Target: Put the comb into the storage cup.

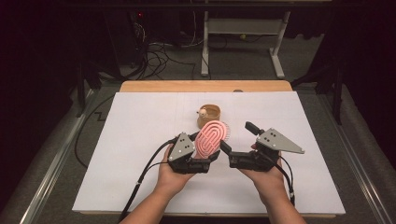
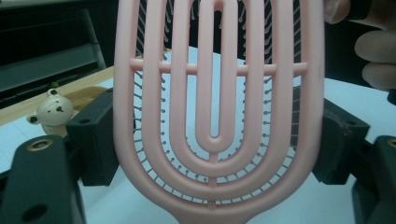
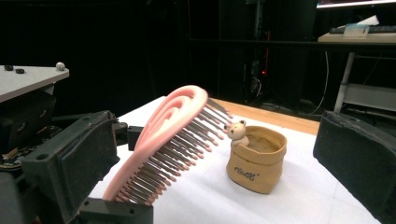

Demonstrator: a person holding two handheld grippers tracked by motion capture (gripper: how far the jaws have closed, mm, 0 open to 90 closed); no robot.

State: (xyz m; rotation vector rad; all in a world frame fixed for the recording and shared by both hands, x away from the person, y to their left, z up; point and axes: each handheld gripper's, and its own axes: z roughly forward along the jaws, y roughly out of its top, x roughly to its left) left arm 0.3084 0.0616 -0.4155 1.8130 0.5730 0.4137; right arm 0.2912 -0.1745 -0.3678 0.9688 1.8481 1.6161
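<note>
A pink oval hairbrush (image 1: pixel 210 137) stands tilted above the middle of the white board, its bristles facing the right gripper. My left gripper (image 1: pixel 208 151) is shut on it low on the head, just above the handle. In the left gripper view the brush's (image 2: pixel 215 116) slotted back is up close, and both jaws press on its edges. My right gripper (image 1: pixel 239 137) is open just right of the brush, with nothing in it. The right gripper view shows the brush (image 3: pixel 173 135) leaning beside that gripper's left jaw, apart from it.
A small tan fabric pouch (image 1: pixel 208 114) with a little bear figure (image 3: pixel 237 130) on its rim stands just behind the brush. The white board (image 1: pixel 140 140) covers a wooden table (image 1: pixel 205 86). Cables and desk legs lie on the floor beyond.
</note>
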